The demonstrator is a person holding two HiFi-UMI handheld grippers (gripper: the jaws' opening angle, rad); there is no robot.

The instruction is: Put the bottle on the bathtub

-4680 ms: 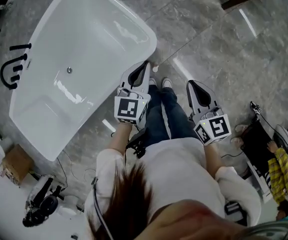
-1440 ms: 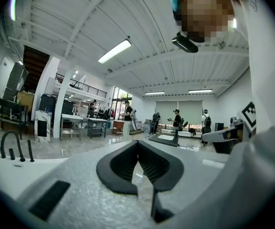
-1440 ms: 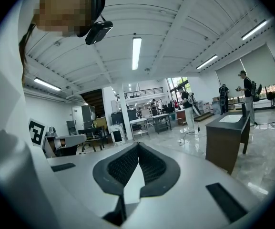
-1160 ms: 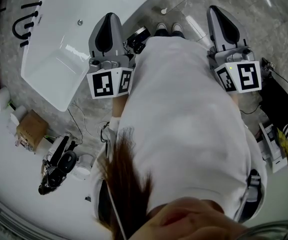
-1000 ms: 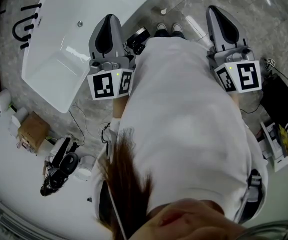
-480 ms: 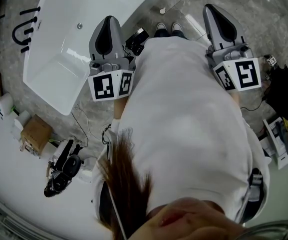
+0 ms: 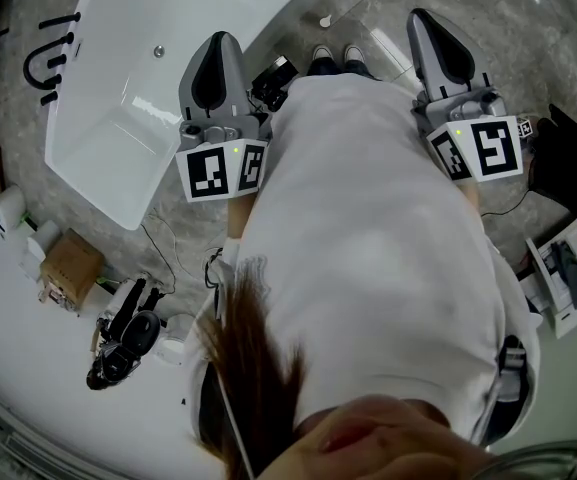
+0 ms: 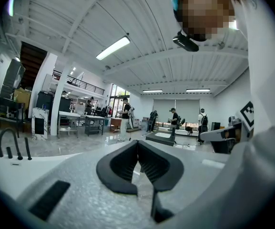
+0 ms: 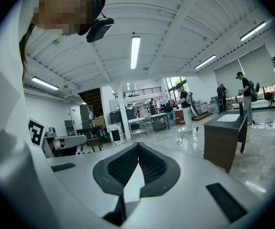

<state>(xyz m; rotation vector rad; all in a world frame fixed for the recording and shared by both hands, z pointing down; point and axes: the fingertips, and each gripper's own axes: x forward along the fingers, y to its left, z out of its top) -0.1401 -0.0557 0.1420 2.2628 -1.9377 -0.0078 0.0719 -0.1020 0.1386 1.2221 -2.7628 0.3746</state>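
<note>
Holding your left gripper (image 8: 138,144) and right gripper (image 9: 137,146) closed tight on nothing, you have the bathtub (image 7: 108,98) on your left side; I see no bottle.

Quick headcount from where I'm standing: one white bathtub (image 7: 168,58), with one drain (image 7: 158,52) in it and one black arched faucet (image 7: 40,63) beside it. Two grippers, the left gripper (image 7: 218,43) and the right gripper (image 7: 428,26). Each carries one marker cube (image 7: 218,168), so that's two cubes total. One person in a white top (image 7: 368,268) is holding them, with two shoes (image 7: 323,56) poking out below. One cardboard box (image 7: 68,265) sits on the floor. There's also one dark sink cabinet (image 9: 225,132) further off, plus at least four people (image 8: 126,109) standing way at the back.
</note>
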